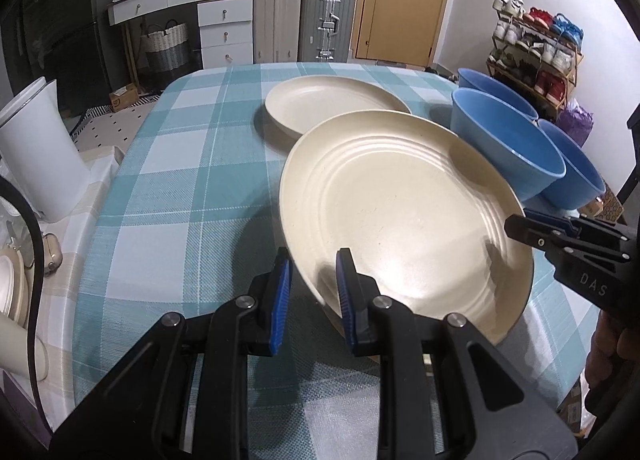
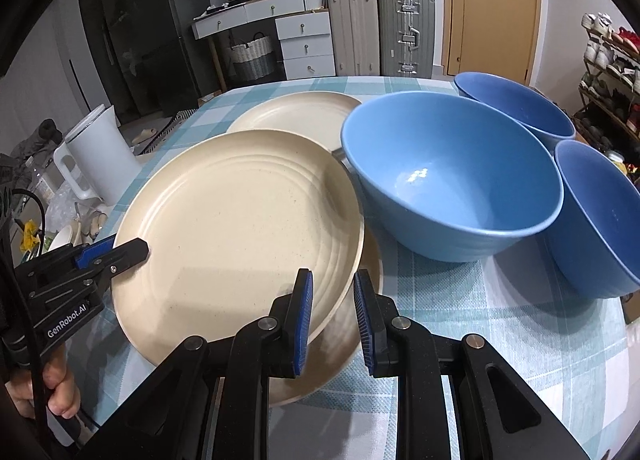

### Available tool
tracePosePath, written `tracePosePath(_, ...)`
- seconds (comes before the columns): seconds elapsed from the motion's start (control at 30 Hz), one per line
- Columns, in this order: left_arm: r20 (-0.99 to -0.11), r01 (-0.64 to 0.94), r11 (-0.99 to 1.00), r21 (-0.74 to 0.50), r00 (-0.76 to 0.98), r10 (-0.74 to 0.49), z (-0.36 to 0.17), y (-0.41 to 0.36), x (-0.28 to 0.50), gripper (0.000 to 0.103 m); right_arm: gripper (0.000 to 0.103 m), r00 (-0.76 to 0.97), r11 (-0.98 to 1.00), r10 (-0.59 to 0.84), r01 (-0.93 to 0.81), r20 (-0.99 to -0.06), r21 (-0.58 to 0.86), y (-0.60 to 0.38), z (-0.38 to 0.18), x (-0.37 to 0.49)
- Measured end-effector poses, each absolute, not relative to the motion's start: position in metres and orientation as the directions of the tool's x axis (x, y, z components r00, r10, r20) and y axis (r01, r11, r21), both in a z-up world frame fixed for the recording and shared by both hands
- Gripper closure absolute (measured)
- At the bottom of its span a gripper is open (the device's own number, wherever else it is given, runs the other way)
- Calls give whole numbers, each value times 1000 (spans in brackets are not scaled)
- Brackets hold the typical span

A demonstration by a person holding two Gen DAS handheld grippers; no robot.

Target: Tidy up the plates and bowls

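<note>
A ridged cream plate (image 1: 400,211) (image 2: 240,236) is held tilted above the table by both grippers. My left gripper (image 1: 313,260) is shut on its near left rim and shows in the right wrist view (image 2: 136,250). My right gripper (image 2: 332,276) is shut on the opposite rim and shows in the left wrist view (image 1: 516,227). A second cream plate (image 2: 360,344) lies directly beneath, mostly hidden. A third cream plate (image 1: 336,103) (image 2: 296,115) rests farther back. Three blue bowls (image 2: 452,187) (image 2: 516,107) (image 2: 600,219) stand upright to the right, the nearest one (image 1: 508,151) close to the held plate.
The table wears a blue-and-white checked cloth (image 1: 180,179). A white jug (image 1: 36,147) (image 2: 100,151) stands on a lower surface off the left edge, among cups and clutter. Beyond the table are suitcases (image 1: 304,15), drawers and a shoe rack (image 1: 536,51).
</note>
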State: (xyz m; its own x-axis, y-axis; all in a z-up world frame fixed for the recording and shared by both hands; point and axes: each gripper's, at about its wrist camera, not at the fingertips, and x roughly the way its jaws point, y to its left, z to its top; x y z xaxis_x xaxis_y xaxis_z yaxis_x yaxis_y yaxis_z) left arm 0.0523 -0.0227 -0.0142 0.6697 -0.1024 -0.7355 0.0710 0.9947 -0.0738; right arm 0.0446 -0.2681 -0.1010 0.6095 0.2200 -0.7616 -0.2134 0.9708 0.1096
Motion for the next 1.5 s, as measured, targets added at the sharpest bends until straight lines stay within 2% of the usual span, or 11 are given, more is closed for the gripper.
tracePosePath(0.9,-774,109,993,38,632,-40,-36,-46,56,83,81,600,981,141,-190,-788,31,-264,-117,38)
tracePosePath(1.5,-788,108,992,61,616,-18,-41,-50,56,82,81,602,982,133,-186,-787,24,-262,-122,38)
